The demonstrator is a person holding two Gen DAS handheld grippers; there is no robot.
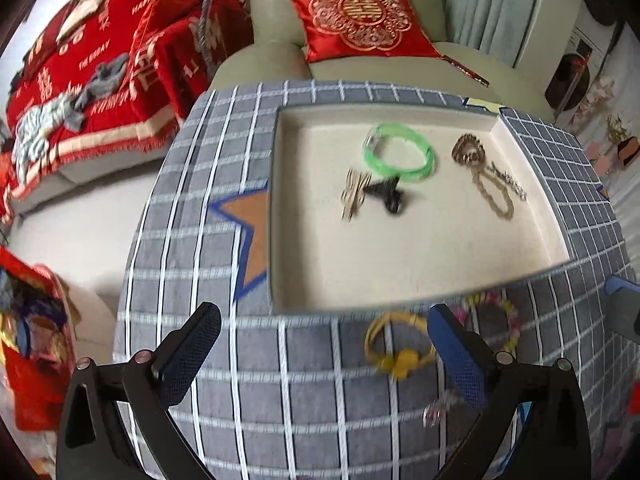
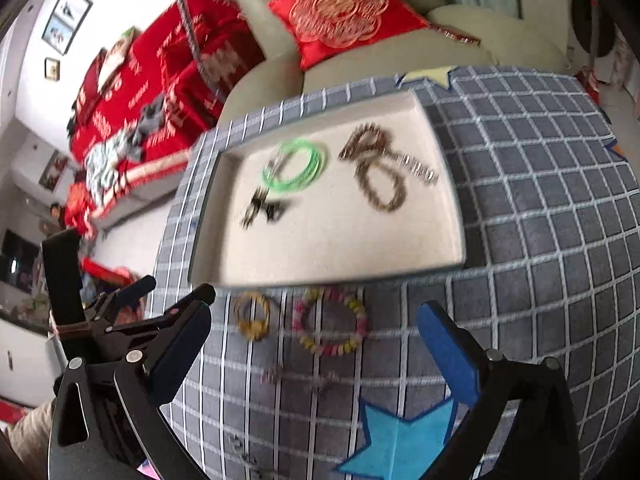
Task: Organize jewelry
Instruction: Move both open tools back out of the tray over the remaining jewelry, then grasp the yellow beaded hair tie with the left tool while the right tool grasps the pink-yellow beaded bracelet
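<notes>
A cream tray (image 1: 400, 264) (image 2: 340, 240) sits on a grey checked cloth. It holds a green bangle (image 1: 404, 175) (image 2: 320, 158), a brown bead necklace (image 1: 468, 150) (image 2: 366, 136), a black hair clip (image 1: 390, 194) (image 2: 272, 208) and a striped bow clip (image 1: 354, 192). On the cloth in front of it lie a yellow bracelet (image 1: 400, 360) (image 2: 252, 328), a pink and yellow bead bracelet (image 1: 512, 316) (image 2: 356, 344) and a small silvery piece (image 1: 434, 412). My left gripper (image 1: 324, 360) hangs open above the yellow bracelet. My right gripper (image 2: 316, 344) is open above the bead bracelet, gripping nothing.
The round cloth-covered table (image 1: 180, 240) drops away at left and front. An orange star patch (image 1: 248, 236) and a blue star patch (image 2: 396, 440) are on the cloth. Behind stands a green sofa (image 1: 280, 20) with a red cushion (image 1: 360, 16) and a red blanket (image 1: 100, 60).
</notes>
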